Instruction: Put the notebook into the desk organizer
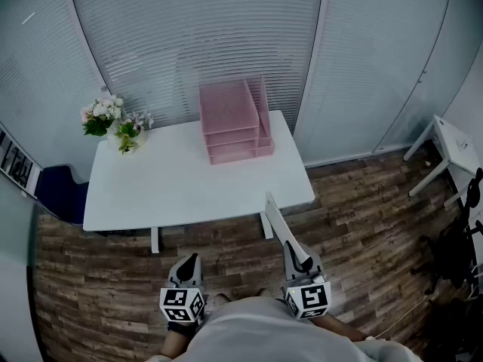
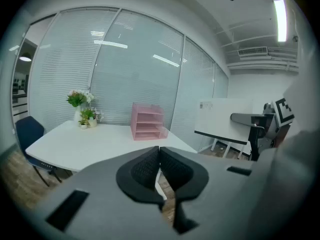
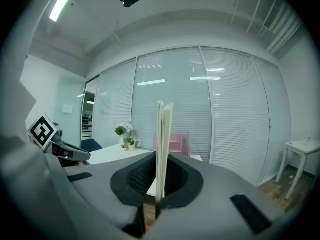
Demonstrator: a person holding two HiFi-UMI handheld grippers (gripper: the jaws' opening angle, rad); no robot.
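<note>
Right hand-held gripper (image 3: 159, 181) pinches notebook (image 3: 163, 134) — left hand-held gripper (image 2: 160, 166) pressed together; desk organizer (image 1: 230, 123) far on surface (image 1: 166, 191).

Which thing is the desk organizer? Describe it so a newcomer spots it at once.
Find the white table in front of the blinds. At its far edge, toward the right, stands the organizer: a pink stack of mesh trays. Its only neighbours are flowers at the far left corner; it alone is boxy.
</note>
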